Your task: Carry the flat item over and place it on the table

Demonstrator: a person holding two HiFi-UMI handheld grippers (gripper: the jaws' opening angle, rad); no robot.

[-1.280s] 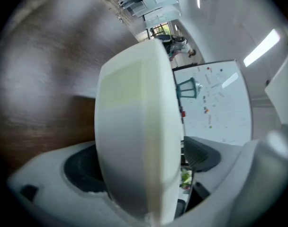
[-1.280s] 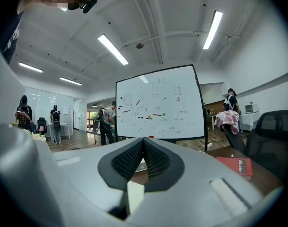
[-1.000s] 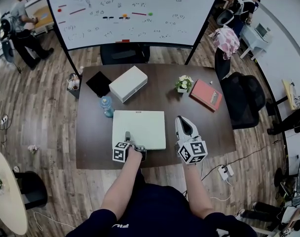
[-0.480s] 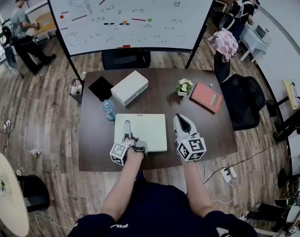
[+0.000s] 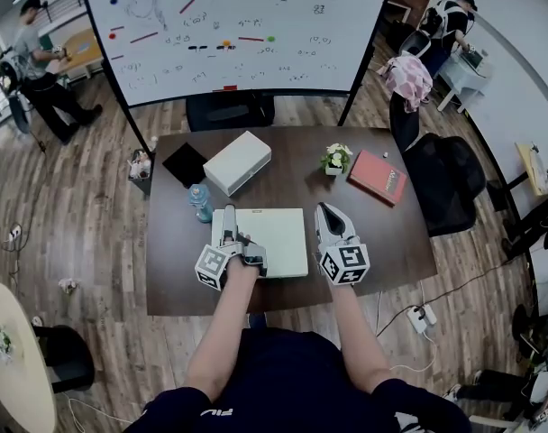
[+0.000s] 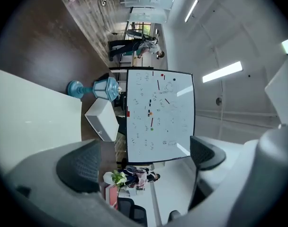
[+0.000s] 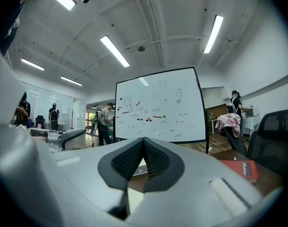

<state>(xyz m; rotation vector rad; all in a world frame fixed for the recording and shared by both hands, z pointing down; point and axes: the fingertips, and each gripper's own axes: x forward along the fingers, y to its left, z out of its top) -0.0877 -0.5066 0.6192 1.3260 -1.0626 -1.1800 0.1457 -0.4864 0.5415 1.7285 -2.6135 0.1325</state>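
The table (image 5: 387,237) holds a flat board (image 5: 276,234) and a closed white box (image 5: 237,161).

shirt (image 5: 283,382): dark navy (white lettering) | left gripper (image 5: 227,216), right gripper (image 5: 324,212): white shells, black-and-white marker cubes (image 5: 213,267)

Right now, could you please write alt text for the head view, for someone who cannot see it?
A person at a dark table holds two grippers by a flat white pad: the left gripper over its left part, the right gripper beside its right edge. Farther back are a bottle, box, plant and red book.
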